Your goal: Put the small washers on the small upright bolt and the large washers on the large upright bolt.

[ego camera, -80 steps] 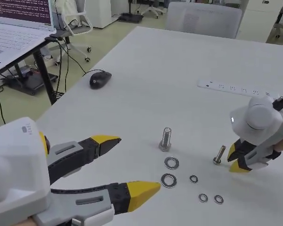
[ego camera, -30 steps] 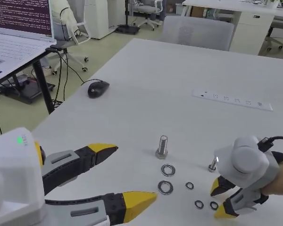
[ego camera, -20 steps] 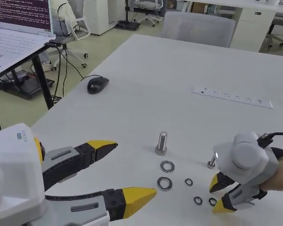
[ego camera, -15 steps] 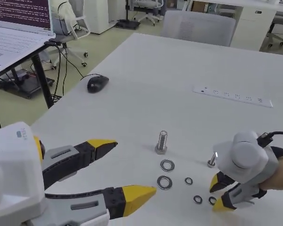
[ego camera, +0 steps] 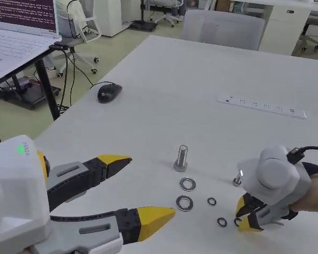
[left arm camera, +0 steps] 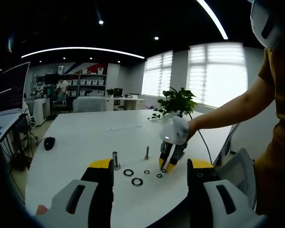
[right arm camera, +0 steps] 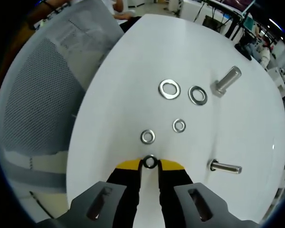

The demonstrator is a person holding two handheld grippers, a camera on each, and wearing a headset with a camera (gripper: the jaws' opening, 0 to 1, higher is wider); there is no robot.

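Right gripper view is showing right gripper (right arm camera: pixel 150 164) jaws narrowly pinching a small washer (right arm camera: pixel 147 162), likely needing lifting onto small upright bolt (right arm camera: pixel 224 166); left gripper (ego camera: pixel 151 185) idling wide.

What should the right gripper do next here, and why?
Probably lift straight up a little before heading for the small bolt. The right gripper looks shut on a small washer down at the table, and the next washer lies just ahead of it, so lifting first should avoid dragging into it.
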